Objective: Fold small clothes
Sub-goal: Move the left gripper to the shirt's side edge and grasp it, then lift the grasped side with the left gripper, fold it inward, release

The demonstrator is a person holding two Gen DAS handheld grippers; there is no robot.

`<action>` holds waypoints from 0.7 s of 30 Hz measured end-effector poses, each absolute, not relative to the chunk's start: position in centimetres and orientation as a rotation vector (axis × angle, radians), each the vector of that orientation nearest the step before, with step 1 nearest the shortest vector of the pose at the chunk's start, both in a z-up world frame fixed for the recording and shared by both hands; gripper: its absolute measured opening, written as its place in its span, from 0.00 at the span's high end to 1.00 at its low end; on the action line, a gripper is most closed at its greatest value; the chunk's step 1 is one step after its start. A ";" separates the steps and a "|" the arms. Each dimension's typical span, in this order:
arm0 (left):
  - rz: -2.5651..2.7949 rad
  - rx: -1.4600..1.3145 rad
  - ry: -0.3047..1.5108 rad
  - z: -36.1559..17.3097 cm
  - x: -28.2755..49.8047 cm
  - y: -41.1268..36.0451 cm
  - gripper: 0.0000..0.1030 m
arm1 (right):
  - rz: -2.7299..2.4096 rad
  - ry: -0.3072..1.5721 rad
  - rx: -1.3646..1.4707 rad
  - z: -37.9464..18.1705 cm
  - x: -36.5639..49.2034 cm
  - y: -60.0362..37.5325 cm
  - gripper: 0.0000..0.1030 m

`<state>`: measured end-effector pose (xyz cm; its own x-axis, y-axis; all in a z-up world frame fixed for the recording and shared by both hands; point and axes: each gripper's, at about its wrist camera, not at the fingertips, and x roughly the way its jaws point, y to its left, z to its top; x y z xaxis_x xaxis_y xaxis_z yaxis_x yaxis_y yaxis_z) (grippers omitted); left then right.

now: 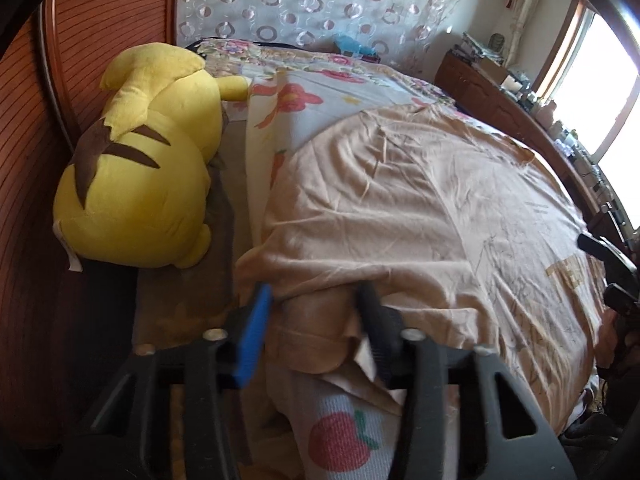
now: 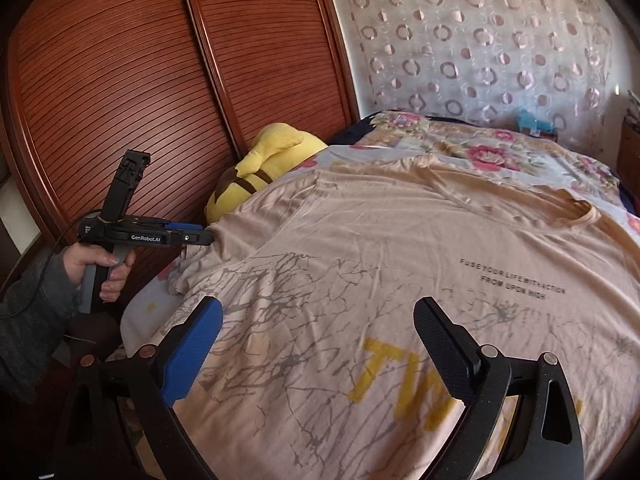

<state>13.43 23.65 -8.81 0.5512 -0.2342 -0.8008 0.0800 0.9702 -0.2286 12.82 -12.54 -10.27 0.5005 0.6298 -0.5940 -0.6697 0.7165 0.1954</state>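
**Left gripper takes the sleeve as the first fold begins**

A beige T-shirt [image 2: 400,260] with grey crackle print and yellow lettering lies spread face up across the flowered bedsheet [image 2: 500,148], its collar toward the headboard end. At the bed's edge near the yellow plush toy [image 1: 140,168], the left gripper [image 1: 316,300] has a bunched fold of the shirt's sleeve [image 1: 316,316] between its fingers; the jaws stand narrow and appear to pinch the cloth. In the right wrist view that gripper's tip meets the same sleeve edge, a hand [image 2: 100,268] squeezing its handle.

The right gripper [image 2: 320,340] hangs over the shirt's lower front with its jaws wide apart, nothing between them.

The step in hand looks like the first side fold. Next, the right gripper probably needs to take the hem on the same side, so both can carry that edge inward together.
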 end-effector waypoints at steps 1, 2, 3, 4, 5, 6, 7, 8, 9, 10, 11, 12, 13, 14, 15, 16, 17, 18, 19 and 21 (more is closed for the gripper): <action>-0.197 -0.168 0.968 -8.7 13.4 23.5 0.72 | 0.798 0.700 -0.067 -10.3 13.2 -12.4 0.06; -0.203 -0.162 0.967 -8.6 13.5 23.3 0.75 | 0.802 0.707 -0.072 -10.4 13.5 -12.3 0.06; -0.196 -0.131 0.963 -8.5 13.4 23.0 0.77 | 0.804 0.712 -0.080 -10.5 13.8 -12.1 0.07; -0.187 -0.103 0.958 -8.3 13.4 22.7 0.79 | 0.809 0.714 -0.088 -10.5 14.0 -11.9 0.07; -0.170 -0.066 0.949 -8.1 13.3 22.5 0.91 | 0.812 0.713 -0.094 -10.6 13.9 -11.6 0.08; -0.146 -0.028 0.942 -7.8 13.2 22.3 0.94 | 0.812 0.713 -0.100 -10.8 14.0 -11.4 0.08; -0.144 -0.021 0.936 -7.6 13.2 22.3 0.95 | 0.814 0.712 -0.104 -10.8 14.0 -11.3 0.08; -0.143 -0.017 0.921 -7.2 13.0 22.3 0.96 | 0.816 0.710 -0.108 -10.9 14.0 -11.0 0.08; -0.139 -0.005 0.899 -6.6 12.8 22.3 0.97 | 0.816 0.708 -0.112 -11.0 14.1 -10.7 0.08; -0.138 0.005 0.884 -6.1 12.6 22.2 0.97 | 0.815 0.707 -0.118 -11.1 14.0 -10.7 0.08; -0.140 0.019 0.874 -5.5 12.5 21.9 0.97 | 0.813 0.707 -0.125 -11.2 13.9 -10.6 0.08; -0.143 0.040 0.862 -4.9 12.4 21.4 0.97 | 0.810 0.705 -0.133 -11.4 13.8 -10.2 0.08; -0.151 0.061 0.851 -4.4 12.4 20.9 0.97 | 0.807 0.706 -0.139 -11.4 13.8 -10.1 0.08; -0.160 0.069 0.839 -3.8 12.4 20.4 0.97 | 0.808 0.709 -0.141 -11.4 13.8 -10.1 0.08; -0.170 0.073 0.835 -3.4 12.5 20.0 0.97 | 0.808 0.710 -0.142 -11.4 13.7 -10.0 0.08; -0.178 0.079 0.826 -2.9 12.5 19.4 0.97 | 0.804 0.708 -0.142 -11.5 13.7 -10.1 0.08; -0.191 0.085 0.812 -2.2 12.6 18.7 0.97 | 0.798 0.705 -0.141 -11.4 13.6 -10.1 0.09; -0.213 0.091 0.795 -1.2 12.7 17.8 0.97 | 0.792 0.704 -0.137 -11.4 13.6 -10.3 0.09; -0.223 0.095 0.786 -0.8 12.7 17.2 0.97 | 0.783 0.701 -0.133 -11.3 13.7 -10.5 0.09; -0.265 0.104 0.760 0.7 13.0 15.3 0.97 | 0.769 0.697 -0.122 -11.1 13.8 -11.2 0.09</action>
<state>12.99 15.30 0.67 0.6934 -0.1994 -0.6924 0.2745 0.9616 -0.0020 13.79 -11.17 -11.06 0.5090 0.5976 -0.6195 -0.6750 0.7237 0.1436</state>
